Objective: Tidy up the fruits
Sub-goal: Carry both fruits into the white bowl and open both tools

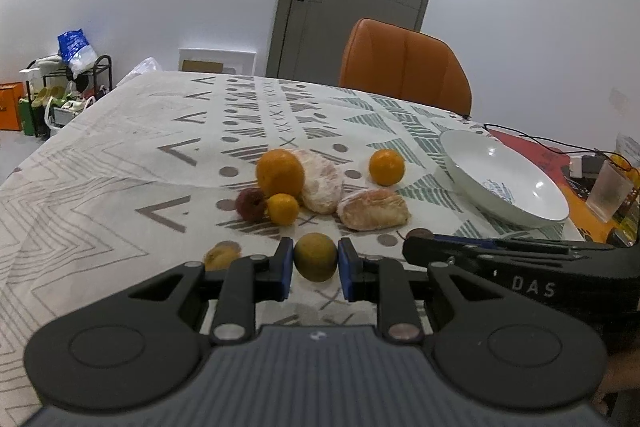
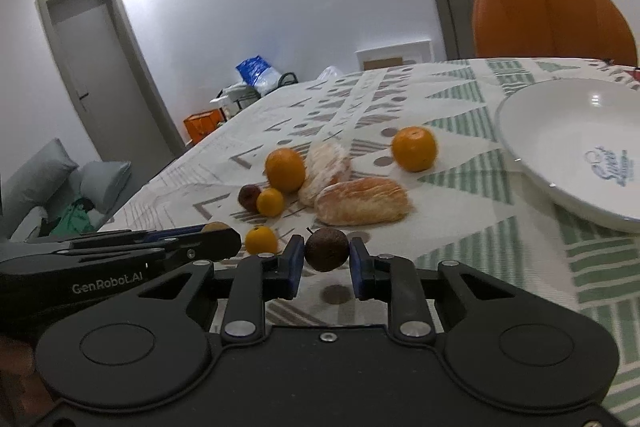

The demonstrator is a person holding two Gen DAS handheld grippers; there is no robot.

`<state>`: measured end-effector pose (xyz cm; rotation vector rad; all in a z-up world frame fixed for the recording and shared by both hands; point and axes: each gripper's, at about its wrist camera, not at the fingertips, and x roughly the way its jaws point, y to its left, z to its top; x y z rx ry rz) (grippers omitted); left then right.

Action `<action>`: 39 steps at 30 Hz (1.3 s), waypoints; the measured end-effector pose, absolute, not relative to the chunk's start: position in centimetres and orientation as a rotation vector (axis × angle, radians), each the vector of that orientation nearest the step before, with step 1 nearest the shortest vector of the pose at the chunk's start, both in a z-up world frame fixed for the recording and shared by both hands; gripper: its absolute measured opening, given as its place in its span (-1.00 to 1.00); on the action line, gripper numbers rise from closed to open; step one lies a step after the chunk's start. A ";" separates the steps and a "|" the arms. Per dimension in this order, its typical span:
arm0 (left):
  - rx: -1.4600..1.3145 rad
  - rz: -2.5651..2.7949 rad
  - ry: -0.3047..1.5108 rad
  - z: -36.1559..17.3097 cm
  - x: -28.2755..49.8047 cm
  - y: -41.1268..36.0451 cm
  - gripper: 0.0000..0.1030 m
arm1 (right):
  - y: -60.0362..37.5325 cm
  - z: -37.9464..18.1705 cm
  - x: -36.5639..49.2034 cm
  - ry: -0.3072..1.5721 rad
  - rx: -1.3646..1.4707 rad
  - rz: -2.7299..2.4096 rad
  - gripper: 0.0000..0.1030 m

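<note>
In the left wrist view my left gripper (image 1: 315,251) is shut on a small yellow-green round fruit (image 1: 316,261) just above the patterned tablecloth (image 1: 120,155). In the right wrist view my right gripper (image 2: 326,254) is shut on a dark brown wrinkled fruit (image 2: 326,247) with a short stem. The two grippers sit side by side; the left gripper (image 2: 230,245) shows at the left of the right wrist view. Beyond them lie a large orange (image 1: 280,173), a small orange (image 1: 283,209), a dark red fruit (image 1: 250,203) and another orange (image 1: 386,167). A white plate (image 1: 520,211) stands empty at the right.
Two bread pieces (image 1: 322,183) (image 1: 372,209) lie among the fruits. A yellowish fruit (image 1: 222,255) sits left of my left gripper. An orange chair (image 1: 404,67) stands behind the table. A plastic cup (image 1: 608,191) and cables (image 1: 540,141) are past the plate.
</note>
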<state>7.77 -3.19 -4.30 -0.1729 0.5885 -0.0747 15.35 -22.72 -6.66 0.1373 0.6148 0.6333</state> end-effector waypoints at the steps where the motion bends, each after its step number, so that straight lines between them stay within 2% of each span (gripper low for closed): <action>1: -0.169 -0.080 0.588 -4.2 7.9 -3.5 -0.57 | -23.1 -6.6 15.4 0.612 0.143 0.627 -0.55; 39: -0.092 -0.248 0.555 -2.4 13.9 -12.4 -0.57 | -34.6 -4.8 17.2 0.489 0.245 0.372 -0.55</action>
